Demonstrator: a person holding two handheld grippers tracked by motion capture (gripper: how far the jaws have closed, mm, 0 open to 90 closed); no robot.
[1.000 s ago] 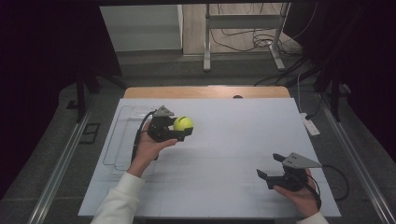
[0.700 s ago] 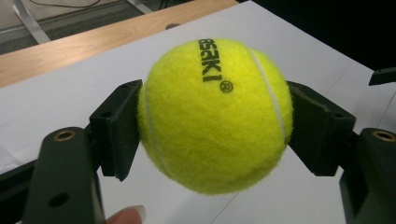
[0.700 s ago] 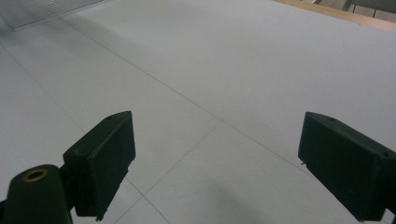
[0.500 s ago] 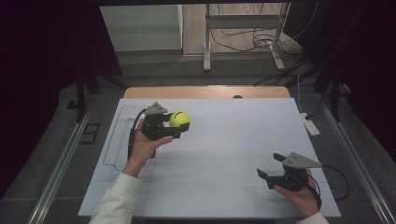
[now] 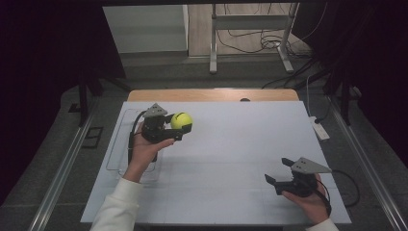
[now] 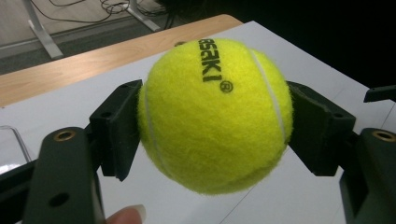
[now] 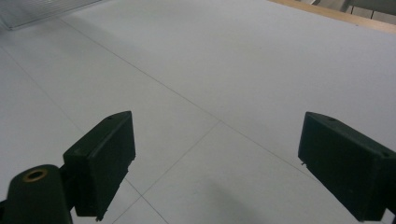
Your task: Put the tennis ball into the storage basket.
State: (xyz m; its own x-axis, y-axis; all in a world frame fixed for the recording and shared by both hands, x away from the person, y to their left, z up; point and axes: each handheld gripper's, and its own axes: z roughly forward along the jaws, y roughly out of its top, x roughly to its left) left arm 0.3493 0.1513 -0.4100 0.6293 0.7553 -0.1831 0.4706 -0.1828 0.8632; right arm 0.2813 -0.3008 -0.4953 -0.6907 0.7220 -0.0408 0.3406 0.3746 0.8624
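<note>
Yellow-green felt marks the tennis ball (image 5: 181, 120) that we see pinched in the left gripper (image 5: 177, 126), raised above the left part of the white table (image 5: 231, 144). In the left gripper view the ball (image 6: 215, 114) sits squarely between the two black jaws, one pressing on each side, with black lettering and a white seam across its top; a fingertip (image 6: 126, 216) peeks in at the bottom edge. We find the left hand (image 5: 146, 149) wrapped around that gripper's body, a white sleeve (image 5: 115, 207) running back toward the near edge.

Just left of and below the hand lies a clear tray (image 5: 120, 144) on the table; its walls are faint, and we can only make out its outline, so whether anything rests in it we cannot tell.

The right gripper (image 5: 280, 171) hovers low over the near right part of the table, well apart from the ball, held by the right hand (image 5: 308, 199). In the right gripper view its jaws stand spread wide, with bare white surface (image 7: 224, 84) between them and nothing caught there. A wooden strip (image 5: 207, 94) borders the far side of the table.
</note>
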